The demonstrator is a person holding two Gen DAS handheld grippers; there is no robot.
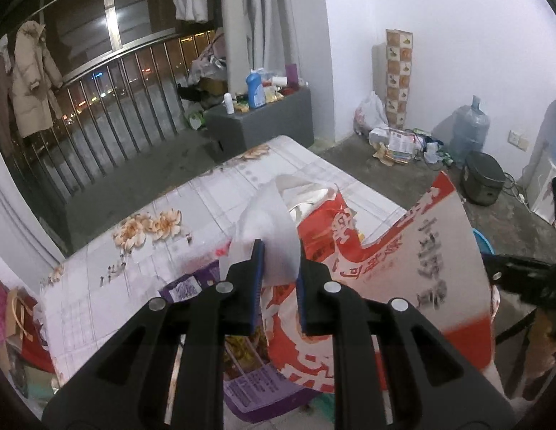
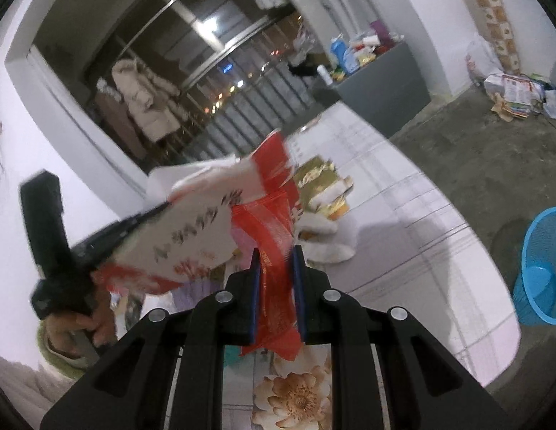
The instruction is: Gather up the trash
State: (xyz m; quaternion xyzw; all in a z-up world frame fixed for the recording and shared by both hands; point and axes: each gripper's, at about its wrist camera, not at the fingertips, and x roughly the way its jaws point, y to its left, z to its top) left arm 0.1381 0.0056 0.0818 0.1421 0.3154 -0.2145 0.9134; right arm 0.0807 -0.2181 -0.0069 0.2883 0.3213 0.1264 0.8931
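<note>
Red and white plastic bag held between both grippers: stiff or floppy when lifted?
Likely floppy: the red and white plastic bag creases and bows between the left gripper and right gripper. Probably light, since thin pinches at its edges hold it up.

A table (image 1: 98, 297) carries everything, covered in a pale cloth printed with grey grid lines and orange-cream flowers; a purple printed wrapper (image 1: 249, 390) lies flat on it at the near edge, with a second purple scrap (image 1: 191, 285) just beyond; in the right wrist view a gold and white wrapper (image 2: 324, 193) rests further along the cloth; the grey concrete floor (image 1: 367, 168) around the table bears a blue plastic basket (image 2: 541, 268).
</note>
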